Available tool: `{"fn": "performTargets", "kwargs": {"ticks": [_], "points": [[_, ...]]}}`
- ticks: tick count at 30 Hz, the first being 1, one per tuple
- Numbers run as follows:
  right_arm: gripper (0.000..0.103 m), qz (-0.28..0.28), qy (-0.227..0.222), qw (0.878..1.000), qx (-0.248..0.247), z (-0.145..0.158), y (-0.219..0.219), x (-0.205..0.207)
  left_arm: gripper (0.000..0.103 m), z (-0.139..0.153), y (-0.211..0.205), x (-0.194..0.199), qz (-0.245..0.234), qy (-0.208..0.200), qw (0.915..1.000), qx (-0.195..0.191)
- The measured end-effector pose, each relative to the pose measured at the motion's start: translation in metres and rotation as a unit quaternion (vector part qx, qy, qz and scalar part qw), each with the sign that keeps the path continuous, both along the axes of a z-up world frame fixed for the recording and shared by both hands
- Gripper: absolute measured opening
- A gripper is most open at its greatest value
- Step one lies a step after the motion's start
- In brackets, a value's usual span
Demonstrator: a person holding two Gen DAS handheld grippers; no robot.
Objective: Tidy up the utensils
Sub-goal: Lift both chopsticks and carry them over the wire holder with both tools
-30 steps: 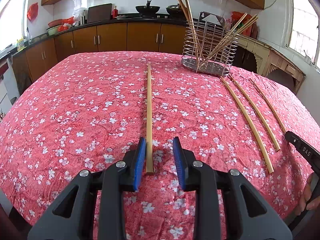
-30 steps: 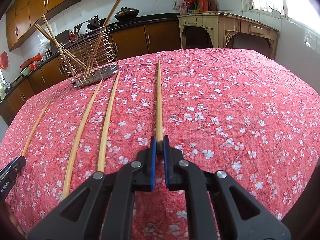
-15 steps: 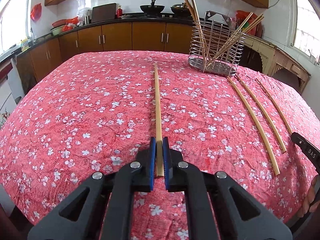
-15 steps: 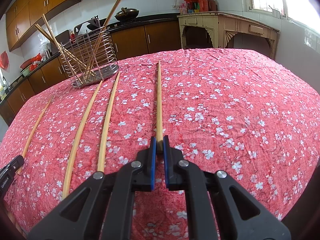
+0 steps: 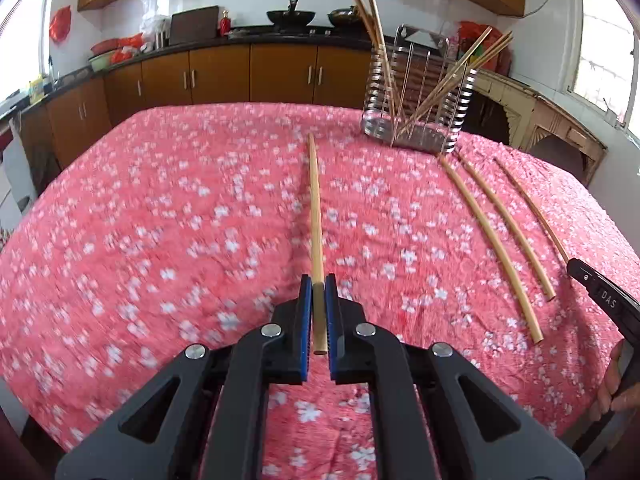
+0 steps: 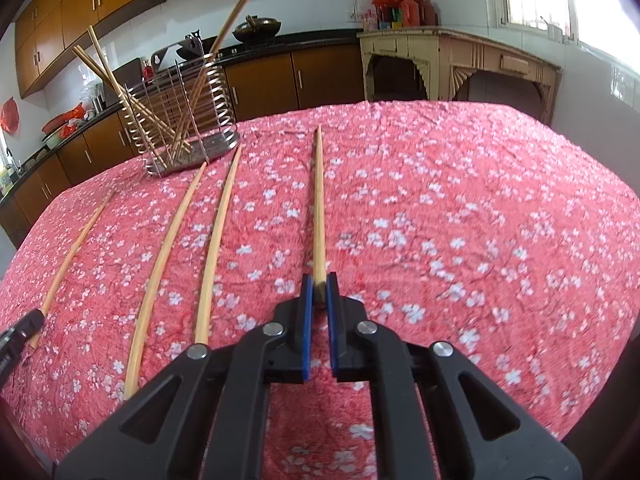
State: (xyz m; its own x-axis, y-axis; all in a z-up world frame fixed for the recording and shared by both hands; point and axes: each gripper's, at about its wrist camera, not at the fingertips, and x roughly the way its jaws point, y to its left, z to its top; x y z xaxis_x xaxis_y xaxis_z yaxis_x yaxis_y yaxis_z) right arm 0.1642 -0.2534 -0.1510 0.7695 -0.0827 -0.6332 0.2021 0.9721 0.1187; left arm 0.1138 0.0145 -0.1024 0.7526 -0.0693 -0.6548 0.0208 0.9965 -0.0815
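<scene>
Between the blue pads of the left gripper (image 5: 319,300) sits the near end of a long chopstick (image 5: 315,216), jaws clamped narrow on it, shaft running straight away from the tool toward the far side of the red floral tablecloth (image 5: 160,220). Right gripper (image 6: 319,292) likewise pinched on the near tip of its own chopstick (image 6: 319,200), same layout: long axis dead ahead, far tip pointing across the table. Wire utensil rack (image 5: 416,96) stands at the far edge, up and to the right of the left tool's stick; in the right wrist view the rack (image 6: 180,120) is far and to the left, so it lies between the two lines of approach. Two loose chopsticks (image 6: 188,248) lie on the cloth side by side between the two held ones, near ends toward the grippers, far ends close to the rack base. Rack already holds several sticks, leaning. Judgement: each stick needs tipping from flat to upright before dropping in; which gripper is nearer the rack cannot be told.
</scene>
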Motion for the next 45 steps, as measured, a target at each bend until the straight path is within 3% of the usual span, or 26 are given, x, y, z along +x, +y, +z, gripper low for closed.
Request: {"fn": "performTargets", "kwargs": {"ticks": [10, 20, 39, 45], "points": [[0.008, -0.001, -0.092, 0.995, -0.031, 0.070, -0.011, -0.007, 0.006, 0.066, 0.022, 0.000, -0.018, -0.083, 0.9964, 0.007], [0.008, -0.003, -0.160, 0.987, -0.026, 0.142, -0.026, 0.010, 0.006, 0.133, 0.032, 0.020, -0.010, -0.172, 0.9850, 0.000], [0.008, 0.041, -0.256, 0.966, 0.013, 0.236, -0.026, 0.030, 0.006, 0.192, 0.025, 0.038, -0.029, -0.229, 0.9721, -0.042], [0.008, 0.058, -0.290, 0.955, 0.034, 0.273, -0.023, 0.034, 0.006, 0.227, 0.014, 0.048, -0.049, -0.250, 0.9653, -0.056]]}}
